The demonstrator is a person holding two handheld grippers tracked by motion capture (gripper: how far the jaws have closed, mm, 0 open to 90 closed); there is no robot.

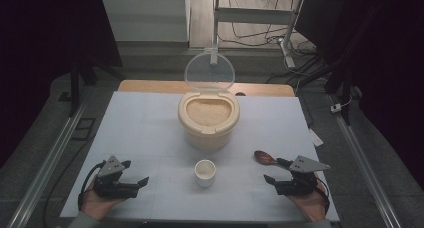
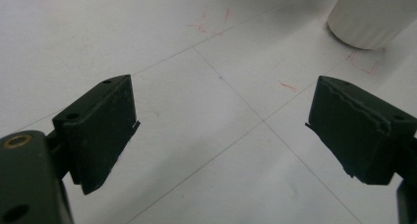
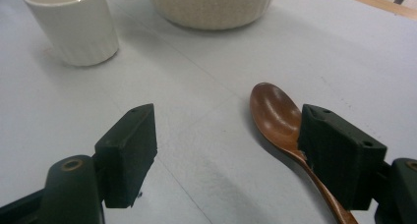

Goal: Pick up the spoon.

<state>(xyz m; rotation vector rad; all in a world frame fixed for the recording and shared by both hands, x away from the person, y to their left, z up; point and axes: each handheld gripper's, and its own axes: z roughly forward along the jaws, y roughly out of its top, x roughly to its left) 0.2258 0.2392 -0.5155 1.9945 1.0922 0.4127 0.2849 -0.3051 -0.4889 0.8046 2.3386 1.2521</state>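
We are resting both hands low on the white worktop [image 1: 140, 123], near its front edge. The rice container [image 1: 208, 119] is standing centre, lid up. Before it sits the cup [image 1: 205, 173]. Left of the cup, our left gripper [image 1: 134, 174] is holding its fingers [image 2: 98, 130] apart, empty. Right of the cup, our right gripper [image 1: 276, 172] is open beside the wooden spoon [image 1: 265, 158].

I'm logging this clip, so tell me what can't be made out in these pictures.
- Small white cup: contents unreadable; too small in the high view, top cut off in the right gripper view.
- Wooden spoon: handle partly hidden behind a jaw of the right gripper.
- Rice container: top cut off in the right gripper view.
- Red marks on the table: too faint to read, left gripper view.
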